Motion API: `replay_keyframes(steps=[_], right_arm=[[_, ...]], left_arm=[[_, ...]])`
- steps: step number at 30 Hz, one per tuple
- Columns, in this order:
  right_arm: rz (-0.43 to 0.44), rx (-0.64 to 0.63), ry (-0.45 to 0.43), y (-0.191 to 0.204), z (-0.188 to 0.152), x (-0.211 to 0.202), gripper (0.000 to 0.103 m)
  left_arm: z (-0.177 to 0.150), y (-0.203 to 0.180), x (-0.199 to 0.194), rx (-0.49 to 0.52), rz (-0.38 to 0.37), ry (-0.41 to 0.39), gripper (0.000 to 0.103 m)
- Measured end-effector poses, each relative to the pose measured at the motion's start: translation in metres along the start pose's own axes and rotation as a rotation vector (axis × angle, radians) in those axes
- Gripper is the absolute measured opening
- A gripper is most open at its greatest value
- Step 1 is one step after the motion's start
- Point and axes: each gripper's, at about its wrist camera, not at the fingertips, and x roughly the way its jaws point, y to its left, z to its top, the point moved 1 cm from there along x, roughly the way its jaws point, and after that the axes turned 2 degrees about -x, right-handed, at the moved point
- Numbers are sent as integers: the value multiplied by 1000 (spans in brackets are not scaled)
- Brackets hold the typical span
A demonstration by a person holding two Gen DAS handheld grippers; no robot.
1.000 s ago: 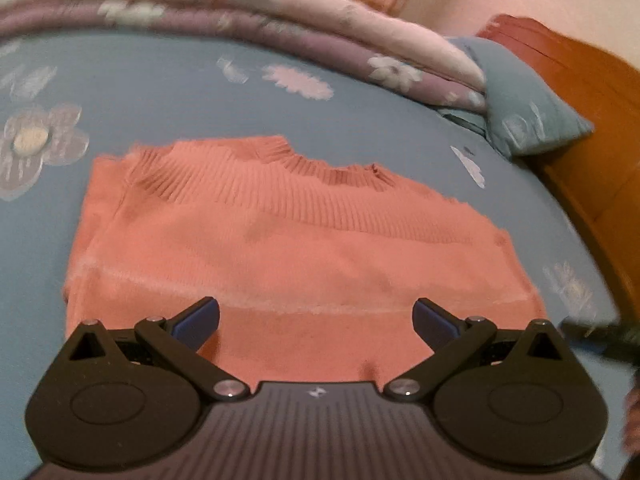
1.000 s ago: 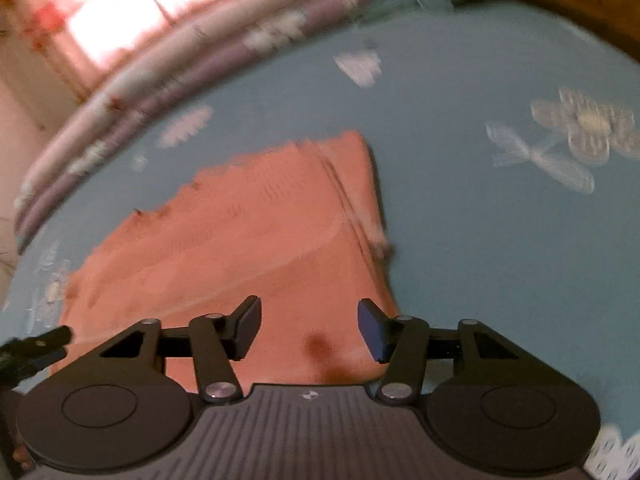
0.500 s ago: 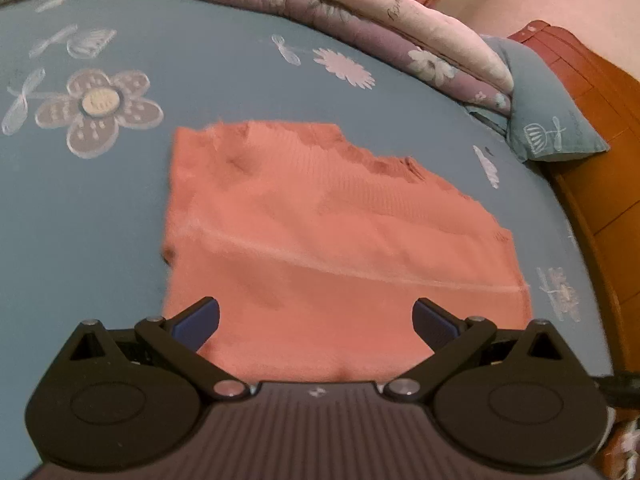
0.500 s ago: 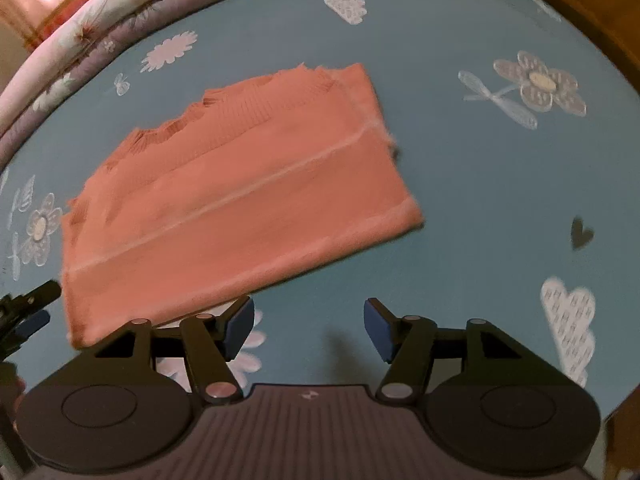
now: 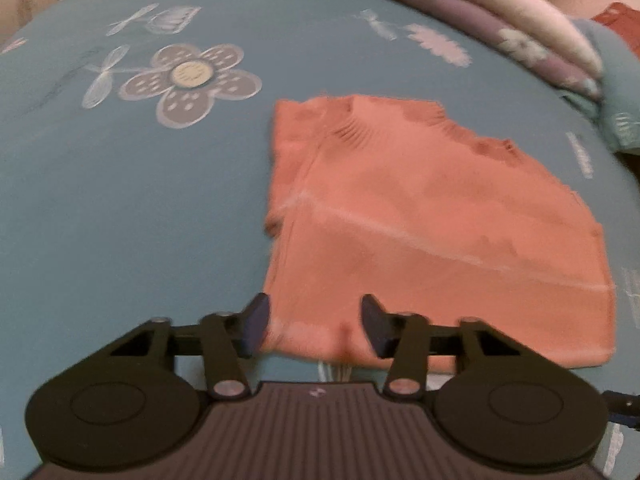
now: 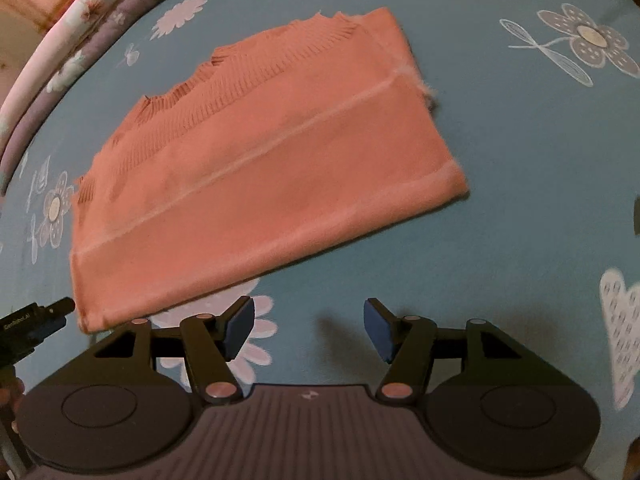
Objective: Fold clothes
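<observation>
A salmon-orange knit sweater [image 5: 432, 216] lies folded into a rectangle on the blue flowered bedsheet [image 5: 120, 200], ribbed collar on its far side. My left gripper [image 5: 314, 322] hovers at the sweater's near left corner. Its jaws are closing, with the near hem showing between the pads, which stand apart and do not press on it. In the right wrist view the sweater [image 6: 264, 168] lies ahead and to the left. My right gripper [image 6: 308, 328] is open over bare sheet just short of the hem, with nothing between its fingers. The left gripper's tip [image 6: 40, 320] shows at the sweater's left corner.
A rolled floral quilt [image 5: 500, 20] runs along the far edge of the bed, with a blue-grey pillow [image 5: 616, 92] and a wooden headboard [image 5: 624, 24] at the right. Bare sheet [image 6: 540, 160] stretches right of the sweater.
The left gripper's jaws have narrowed from wide apart, and it now sits at the sweater's left corner. The right gripper has drawn back off the sweater onto the bare sheet.
</observation>
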Motion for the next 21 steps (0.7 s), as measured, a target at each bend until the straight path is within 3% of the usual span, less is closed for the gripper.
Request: replay_keyframes(steps=[5,10,15,21], right_arm=[[0,-21,-6,-41,21,-4,66],[-19,26,8,-76,19,0,66],[-10,-20,37,-73,17,5,66],[7,-85,32,-46,20,10,66]], left_arm=[[-16,-23,0,-24,46,-52,36],[-22,-35,12,-13,101,-85,38],[-15,-26,12,-39,156,-173,36],[29,-31,3,105,126,-309,35]])
